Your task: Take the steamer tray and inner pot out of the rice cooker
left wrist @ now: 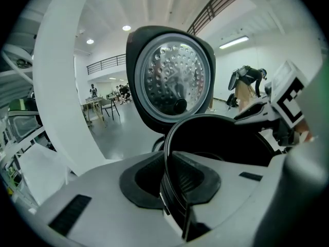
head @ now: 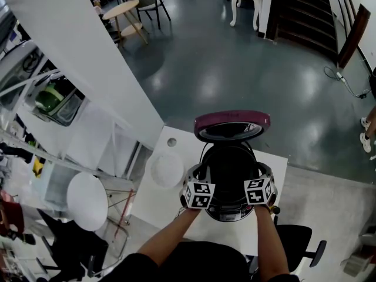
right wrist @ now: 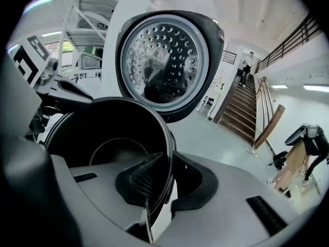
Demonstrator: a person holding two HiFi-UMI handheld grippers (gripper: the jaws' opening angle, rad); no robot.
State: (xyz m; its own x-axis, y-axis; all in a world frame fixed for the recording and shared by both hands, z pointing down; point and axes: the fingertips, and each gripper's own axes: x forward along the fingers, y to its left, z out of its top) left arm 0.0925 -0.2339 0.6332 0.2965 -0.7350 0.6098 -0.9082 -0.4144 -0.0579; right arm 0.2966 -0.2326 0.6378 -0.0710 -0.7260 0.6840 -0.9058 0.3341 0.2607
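**Both claws clamped on the inner pot's rim**

Here we are, looking down on the white table [head: 156, 203], and the rice cooker [head: 230, 214] stands on it with its lid [head: 232, 125] thrown right back, upright behind the body. The black inner pot [head: 230, 168] is in the cooker's mouth, and there is a claw on each side of it.

Left gripper [left wrist: 172, 187] first: its jaws are nearly together, one pad inside the pot's wall and one outside, pressing on the thin dark rim. That is a firm pinch on the pot's left edge.

Right gripper [right wrist: 159, 181], same story on the far edge: the ribbed inner pad lies against the inside of the wall, the outer pad sits against the outside, and the rim runs straight between them. It is gripping too.

From each gripper view the other claw's marker cube shows across the pot, so the two holds sit opposite one another. The pot's bowl looks bare inside (whether its base has left the cooker, I cannot tell from here).

On the table just left of the cooker lies a white round piece [head: 167, 169], apart from both claws.
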